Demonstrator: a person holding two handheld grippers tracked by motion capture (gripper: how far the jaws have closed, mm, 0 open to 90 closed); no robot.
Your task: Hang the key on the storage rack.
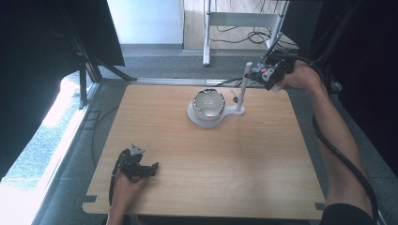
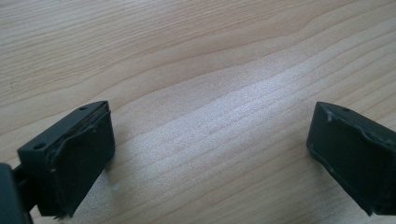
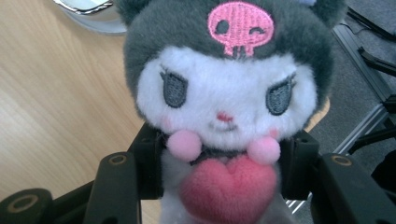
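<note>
While the right gripper [image 3: 224,186] clamps a plush toy [image 3: 224,93] near the bowl [image 1: 209,103], left gripper [image 2: 210,154] rests on table [image 2: 187,56]. Left jaws wide, holding nothing.

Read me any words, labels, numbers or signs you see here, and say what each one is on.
No readable words or numbers anywhere.
One sign: a pink winking skull emblem, embroidered on the dark hood of the plush toy held in the right hand-held gripper.

Daylight is pouring in at left over grey floor [image 1: 155,65]; black curtains [image 1: 33,56] are hanging both sides; white frame w/ cables [image 1: 234,21] is standing far.
</note>
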